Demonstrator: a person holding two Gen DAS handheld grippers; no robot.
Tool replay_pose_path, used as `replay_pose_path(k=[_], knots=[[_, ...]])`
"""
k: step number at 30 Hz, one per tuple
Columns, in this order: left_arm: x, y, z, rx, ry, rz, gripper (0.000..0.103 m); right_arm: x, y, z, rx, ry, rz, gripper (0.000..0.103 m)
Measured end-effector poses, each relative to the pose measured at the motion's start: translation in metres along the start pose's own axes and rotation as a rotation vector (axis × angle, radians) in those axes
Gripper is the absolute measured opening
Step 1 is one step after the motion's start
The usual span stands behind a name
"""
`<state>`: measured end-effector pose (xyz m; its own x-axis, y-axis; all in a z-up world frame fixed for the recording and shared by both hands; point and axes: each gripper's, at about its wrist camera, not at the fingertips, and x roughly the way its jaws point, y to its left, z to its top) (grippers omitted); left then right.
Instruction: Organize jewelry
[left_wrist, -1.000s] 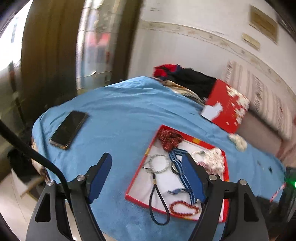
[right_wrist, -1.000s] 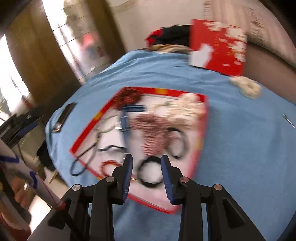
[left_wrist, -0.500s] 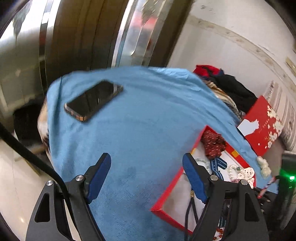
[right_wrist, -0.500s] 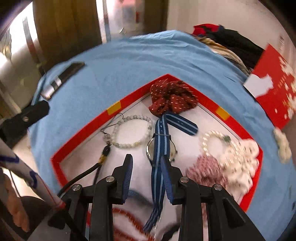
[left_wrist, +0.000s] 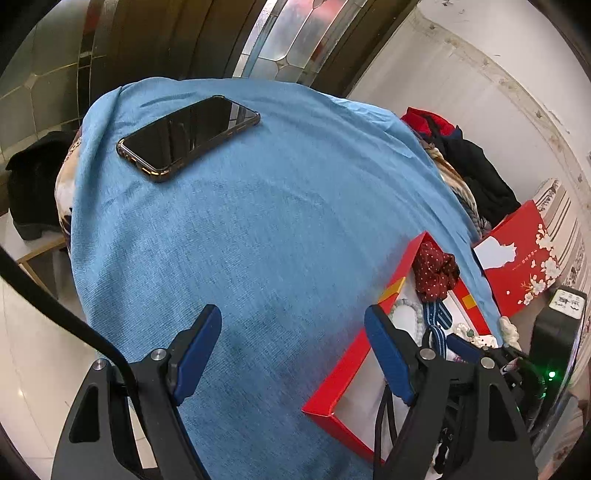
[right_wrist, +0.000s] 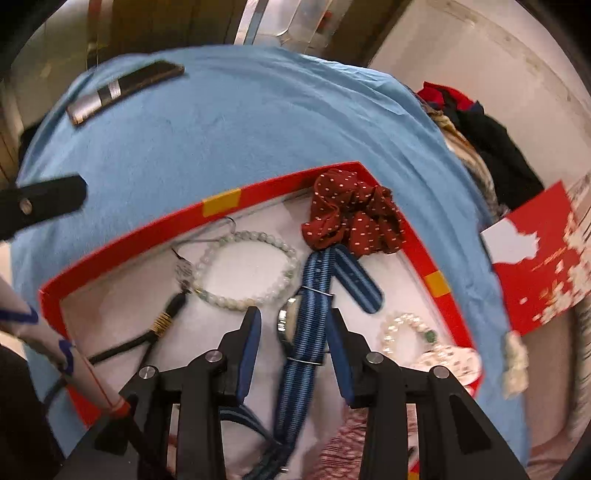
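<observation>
Blue-striped fabric marks the watch (right_wrist: 309, 317), the thing we are working on, which lies inside the red tray (right_wrist: 144, 229) on its white floor. Its strap runs lengthwise from near us away toward the dark red scrunchie (right_wrist: 351, 218) at the tray's far corner, leaning a little to the right as it goes, and the steel case sits about halfway along. A second piece of striped strap (right_wrist: 356, 280) angles off to the right just below the scrunchie. Our right gripper (right_wrist: 293, 341) hovers over the watch with its blue pads partly open, one on each side of the case and strap; we cannot tell whether either pad touches it. A pale bead bracelet (right_wrist: 245, 275) lies just left of the strap, a black cord (right_wrist: 147, 338) further left, and a pearl bracelet (right_wrist: 404, 328) to the right. Our left gripper (left_wrist: 291, 350) is spread wide and holds nothing, hanging over the blue cloth (left_wrist: 236, 229) beside the tray's near corner (left_wrist: 332, 402). A black phone (left_wrist: 186, 136) rests on the cloth, well apart from the tray.
</observation>
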<state>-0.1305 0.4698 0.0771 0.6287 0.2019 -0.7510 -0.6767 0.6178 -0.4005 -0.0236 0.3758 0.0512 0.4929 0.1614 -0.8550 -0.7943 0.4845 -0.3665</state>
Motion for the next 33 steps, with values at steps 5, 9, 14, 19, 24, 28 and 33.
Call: replay_pose_path(k=[5, 9, 14, 19, 24, 28, 33], knots=[[0.003, 0.003, 0.001, -0.02, 0.011, -0.007, 0.079, 0.002, -0.006, 0.002, 0.004, 0.033, 0.045, 0.027], [0.01, 0.002, -0.001, -0.025, 0.05, -0.018, 0.079, 0.005, -0.026, 0.007, 0.14, 0.056, 0.127, 0.024], [0.011, 0.001, -0.002, -0.021, 0.046, -0.024, 0.079, 0.01, -0.079, -0.008, 0.538, 0.039, 0.441, 0.001], [0.011, 0.0, -0.003, -0.015, 0.047, -0.023, 0.079, -0.005, -0.065, -0.011, 0.406, -0.004, 0.315, 0.038], [0.014, -0.001, -0.003, -0.023, 0.06, -0.025, 0.079, -0.003, -0.028, -0.006, 0.169, 0.016, 0.148, 0.062], [0.016, -0.005, -0.005, -0.002, 0.065, -0.025, 0.079, 0.002, -0.028, -0.001, 0.169, 0.018, 0.116, 0.032], [0.016, -0.003, -0.006, -0.016, 0.068, -0.027, 0.079, 0.004, -0.063, -0.004, 0.408, 0.038, 0.311, 0.029]])
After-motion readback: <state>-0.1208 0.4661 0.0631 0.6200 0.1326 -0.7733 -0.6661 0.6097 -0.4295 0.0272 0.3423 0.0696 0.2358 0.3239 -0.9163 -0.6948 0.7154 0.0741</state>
